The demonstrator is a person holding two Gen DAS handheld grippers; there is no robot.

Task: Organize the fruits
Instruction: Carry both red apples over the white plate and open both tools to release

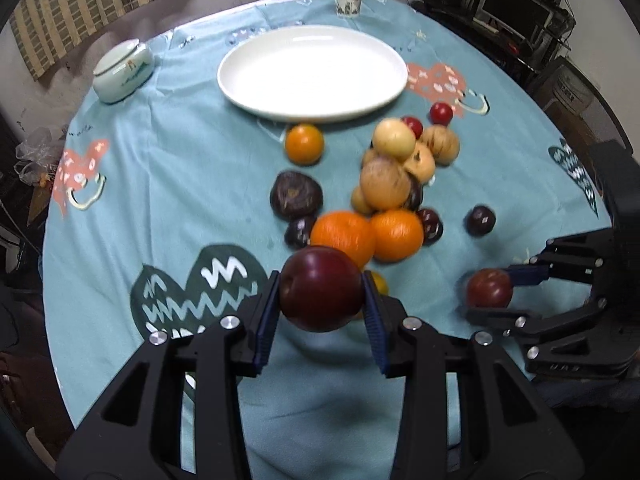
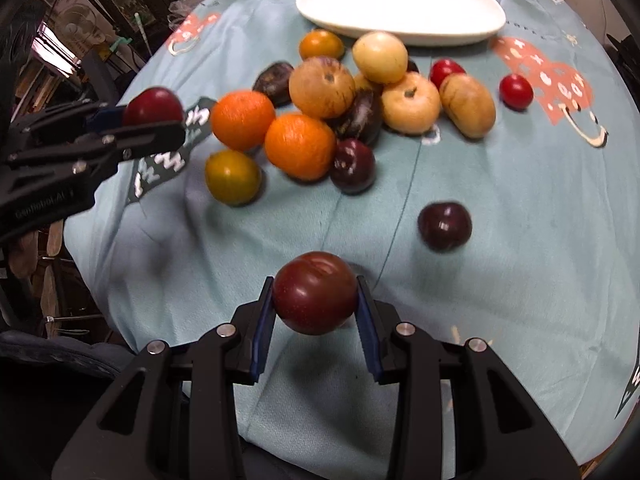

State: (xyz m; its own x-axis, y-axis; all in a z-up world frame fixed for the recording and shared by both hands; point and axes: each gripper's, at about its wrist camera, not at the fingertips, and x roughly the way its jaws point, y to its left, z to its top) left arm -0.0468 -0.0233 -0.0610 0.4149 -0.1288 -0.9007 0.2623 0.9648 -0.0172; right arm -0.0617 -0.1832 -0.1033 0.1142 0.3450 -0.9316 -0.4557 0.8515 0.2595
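Note:
My left gripper (image 1: 321, 292) is shut on a dark red plum (image 1: 320, 286), held a little above the cloth in front of two oranges (image 1: 368, 236). The same plum (image 2: 154, 106) and left gripper (image 2: 150, 120) show at the left of the right wrist view. My right gripper (image 2: 315, 300) is shut on another dark red plum (image 2: 315, 292); this gripper (image 1: 490, 294) and its plum (image 1: 489, 289) appear at the right of the left wrist view. A heap of yellow-brown, orange and dark fruits (image 2: 348, 96) lies mid-table. Behind it stands a white oval plate (image 1: 312, 72), with nothing on it.
A round table carries a light blue patterned cloth (image 1: 160, 184). A lidded ceramic jar (image 1: 123, 70) stands at the back left and a paper cup (image 1: 347, 0) behind the plate. A lone dark plum (image 2: 445, 226) and small red fruits (image 2: 516, 91) lie apart. Shelves with electronics (image 1: 516, 8) stand beyond the table.

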